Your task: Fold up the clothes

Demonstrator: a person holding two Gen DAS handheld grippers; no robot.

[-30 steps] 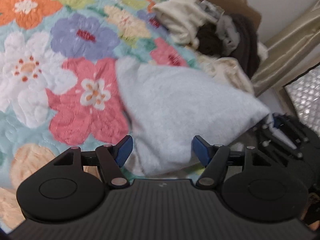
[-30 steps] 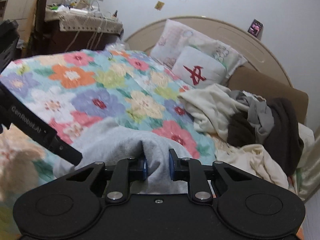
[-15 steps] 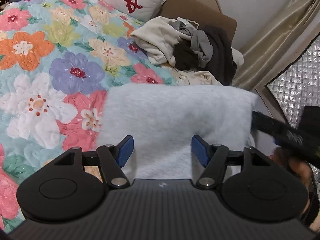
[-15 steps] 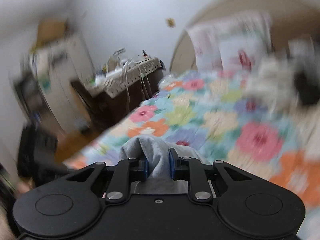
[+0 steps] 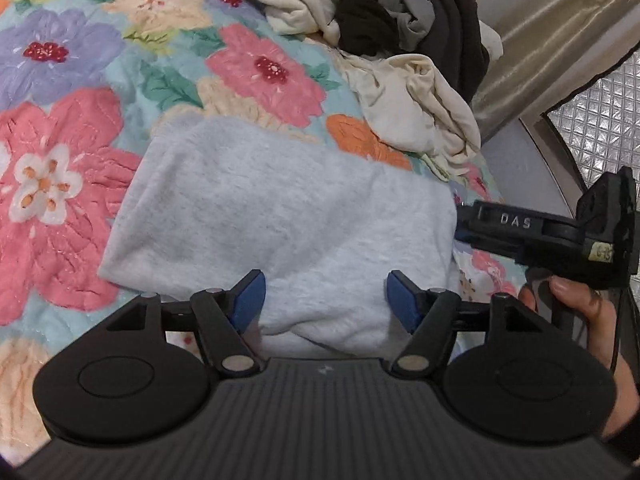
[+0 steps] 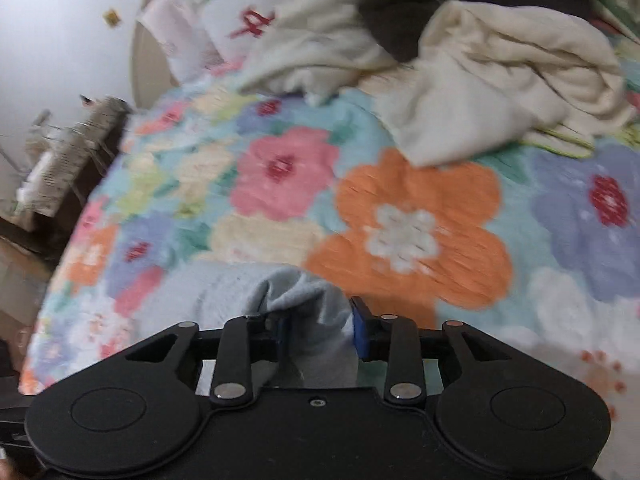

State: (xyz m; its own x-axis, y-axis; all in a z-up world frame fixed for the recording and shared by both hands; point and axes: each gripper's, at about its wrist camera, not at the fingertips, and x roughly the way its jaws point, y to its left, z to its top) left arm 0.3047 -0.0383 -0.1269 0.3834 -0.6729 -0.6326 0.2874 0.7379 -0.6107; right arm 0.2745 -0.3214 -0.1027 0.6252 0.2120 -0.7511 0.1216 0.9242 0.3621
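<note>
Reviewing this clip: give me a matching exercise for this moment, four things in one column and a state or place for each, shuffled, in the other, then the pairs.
Things:
1. left tool
2. right tool
3. grey garment
4. pile of cream and dark clothes

States or places:
A. heaped unfolded at the far side of the quilt
B. spread flat on the floral quilt
C. open above the cloth
D. pads around a bunched fold of grey cloth

Pairs: 1-C, 2-D, 3-B, 4-A
</note>
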